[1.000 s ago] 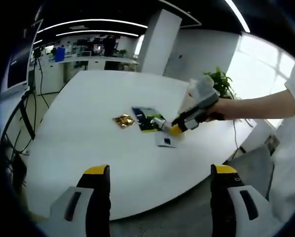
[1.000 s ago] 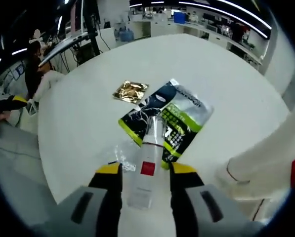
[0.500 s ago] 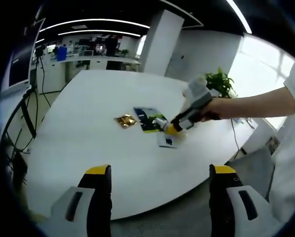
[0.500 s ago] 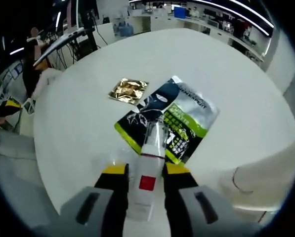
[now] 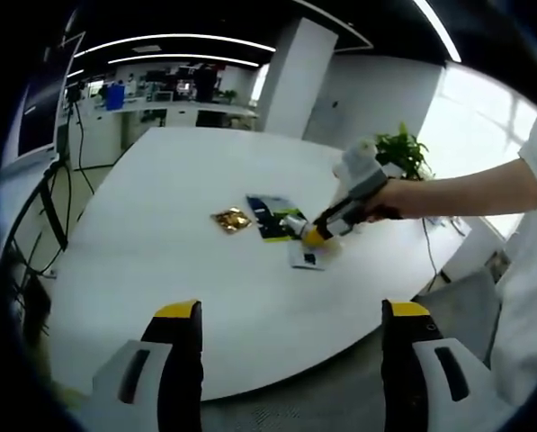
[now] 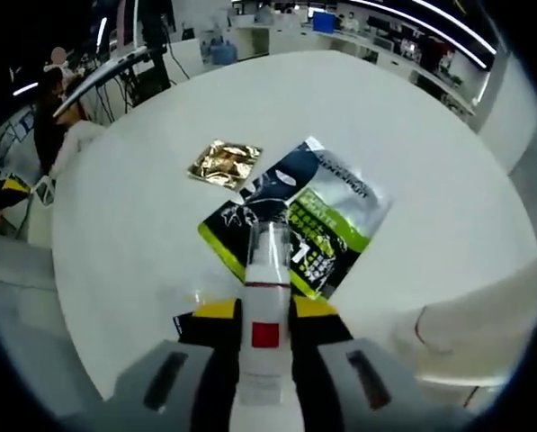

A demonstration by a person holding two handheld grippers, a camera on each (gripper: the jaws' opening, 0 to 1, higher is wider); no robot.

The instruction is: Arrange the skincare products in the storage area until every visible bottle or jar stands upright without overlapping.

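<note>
In the left gripper view, the left hand-held gripper (image 5: 286, 315) hung off the near edge of the white desk (image 5: 160, 270), its jaws wide apart with nothing between them. Across the desk, the right hand-held gripper (image 5: 315, 236) reached in beside a dark sachet (image 5: 268, 216) and a gold packet (image 5: 230, 219).

In the right gripper view, the right hand-held gripper (image 6: 265, 310) was clamped on a white bottle (image 6: 264, 306) with a clear cap, above the desk (image 6: 430, 162), its cap over the green-and-dark sachet (image 6: 322, 216). The gold packet (image 6: 221, 163) lay just beside that sachet.
</note>
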